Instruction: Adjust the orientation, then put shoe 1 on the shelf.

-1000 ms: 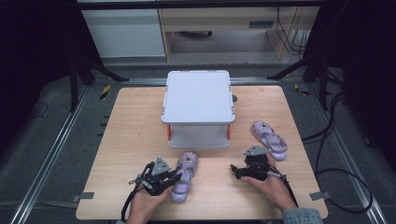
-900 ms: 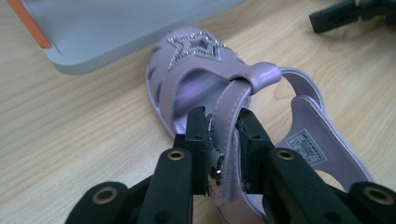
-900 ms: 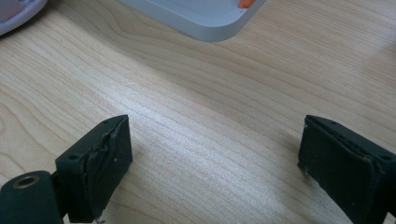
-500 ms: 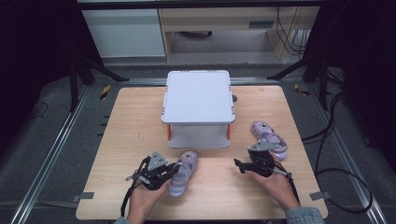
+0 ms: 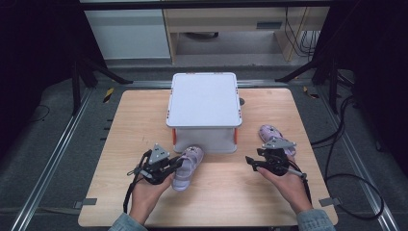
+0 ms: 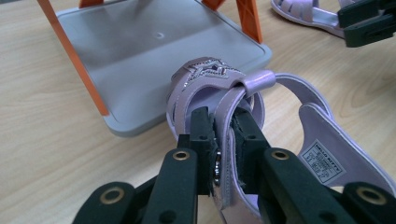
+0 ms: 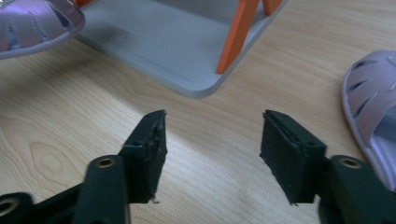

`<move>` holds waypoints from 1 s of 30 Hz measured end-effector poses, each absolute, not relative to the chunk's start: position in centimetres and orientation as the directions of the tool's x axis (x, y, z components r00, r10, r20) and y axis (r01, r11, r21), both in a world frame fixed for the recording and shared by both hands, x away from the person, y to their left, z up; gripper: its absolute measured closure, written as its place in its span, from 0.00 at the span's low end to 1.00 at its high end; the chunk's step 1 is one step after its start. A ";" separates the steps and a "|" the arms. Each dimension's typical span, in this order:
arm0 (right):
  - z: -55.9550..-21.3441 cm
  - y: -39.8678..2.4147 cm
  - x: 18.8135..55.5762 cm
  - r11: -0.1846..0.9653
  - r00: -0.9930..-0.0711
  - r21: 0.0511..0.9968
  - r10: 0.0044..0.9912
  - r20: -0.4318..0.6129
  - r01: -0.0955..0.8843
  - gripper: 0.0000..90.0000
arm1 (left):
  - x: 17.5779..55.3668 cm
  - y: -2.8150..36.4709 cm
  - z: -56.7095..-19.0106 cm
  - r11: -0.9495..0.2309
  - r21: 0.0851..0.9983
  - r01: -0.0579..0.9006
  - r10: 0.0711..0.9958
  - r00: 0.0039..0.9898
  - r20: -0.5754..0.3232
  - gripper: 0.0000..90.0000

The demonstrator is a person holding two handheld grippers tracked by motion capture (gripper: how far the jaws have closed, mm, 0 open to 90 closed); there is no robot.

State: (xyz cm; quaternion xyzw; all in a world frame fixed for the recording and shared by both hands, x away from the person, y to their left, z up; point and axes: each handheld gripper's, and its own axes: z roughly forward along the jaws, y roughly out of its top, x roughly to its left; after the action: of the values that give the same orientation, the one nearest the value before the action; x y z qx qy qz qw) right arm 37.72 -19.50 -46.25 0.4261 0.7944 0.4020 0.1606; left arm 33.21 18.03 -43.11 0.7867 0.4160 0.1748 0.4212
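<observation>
The biggest thing in my way is the grey two-tier rack [image 5: 204, 111] in the middle of the counter [image 5: 120, 144]. Its lid overhangs the lower tray [image 6: 140, 60], and the orange posts [image 6: 70, 51] leave a low, narrow mouth. If I push in too high or skewed, I'd expect the load to catch on the lid edge or a post.

That load is the lilac sandal [image 6: 219, 93], its toe just at the tray's front lip. My left gripper [image 6: 223, 135] has its jaws clenched on one thin upper strap only, so the sole hangs free; I judge it could swing, twist in the pads or slip out if bumped.

The second sandal [image 5: 275, 137] lies on the counter to the right of the rack, just beside my right gripper [image 7: 212, 140]. Those jaws have just been closing, yet they stand apart with nothing between them. Closed further, they may not span its straps.
</observation>
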 end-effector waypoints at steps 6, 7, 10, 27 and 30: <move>-44.8 -19.2 38.0 0.312 -0.595 0.791 0.800 0.081 0.526 0.64 | 35.1 18.3 -42.7 -0.280 0.819 0.501 0.821 0.568 -0.066 0.89; -44.8 -19.2 38.0 0.312 -0.595 0.791 0.800 0.081 0.526 0.64 | 35.1 18.3 -42.7 -0.280 0.819 0.501 0.821 0.568 -0.066 0.89; -43.5 -18.9 37.8 0.302 -0.609 0.805 0.788 0.090 0.510 0.72 | 36.1 18.5 -42.6 -0.270 0.823 0.499 0.833 0.551 -0.061 0.89; -37.2 -17.8 38.6 0.286 -0.647 0.852 0.758 0.079 0.439 0.88 | 38.9 18.6 -43.9 -0.229 0.834 0.501 0.864 0.500 -0.063 0.89; -36.1 -17.6 38.9 0.282 -0.649 0.858 0.757 0.076 0.429 0.89 | 39.0 18.5 -44.1 -0.231 0.835 0.500 0.865 0.499 -0.059 0.89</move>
State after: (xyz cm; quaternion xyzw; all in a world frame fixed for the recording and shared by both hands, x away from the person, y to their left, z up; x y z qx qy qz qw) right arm 38.95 -17.59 -36.14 0.3799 0.7807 0.4636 0.1770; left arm 39.00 18.55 -44.08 0.7546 0.4522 0.2150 0.4241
